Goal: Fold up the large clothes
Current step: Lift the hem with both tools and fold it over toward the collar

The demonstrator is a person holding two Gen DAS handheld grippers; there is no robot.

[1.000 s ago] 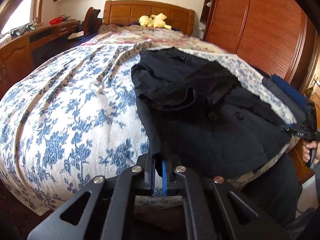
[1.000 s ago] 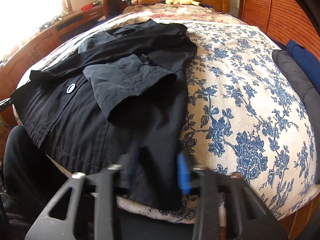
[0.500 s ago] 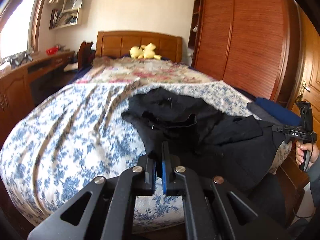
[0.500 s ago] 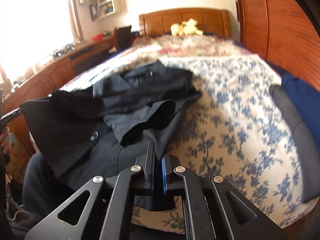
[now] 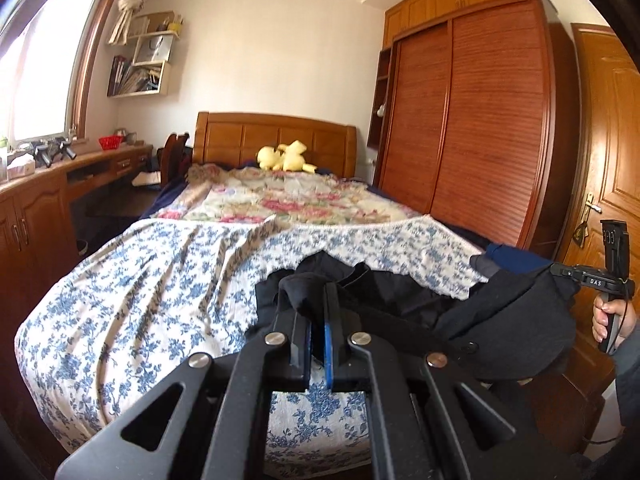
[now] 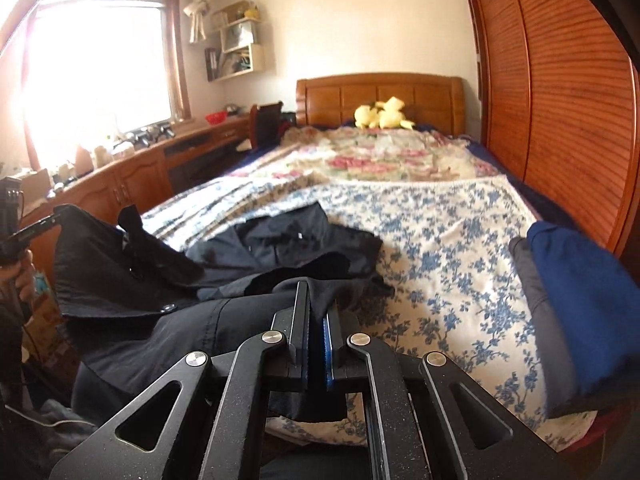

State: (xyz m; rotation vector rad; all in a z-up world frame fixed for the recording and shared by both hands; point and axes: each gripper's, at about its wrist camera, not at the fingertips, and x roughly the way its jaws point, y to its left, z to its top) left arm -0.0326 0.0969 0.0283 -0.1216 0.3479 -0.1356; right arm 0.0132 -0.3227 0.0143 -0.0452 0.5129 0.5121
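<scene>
A large black coat lies across the foot of a bed with a blue-flowered cover. My left gripper is shut on the coat's hem at one bottom corner and holds it raised. My right gripper is shut on the hem at the other corner, also raised. The lower part of the coat hangs lifted between the two grippers; its upper part and collar rest on the bed. The right gripper's handle and hand show at the right edge of the left wrist view.
Folded blue and grey clothes lie on the bed's right side by a wooden wardrobe. A yellow plush toy sits at the headboard. A wooden desk and a chair run along the window side.
Both grippers have risen from the bed's edge with the coat's hem, lifting its lower part. The right gripper, open a second ago, has shut on the hem.
</scene>
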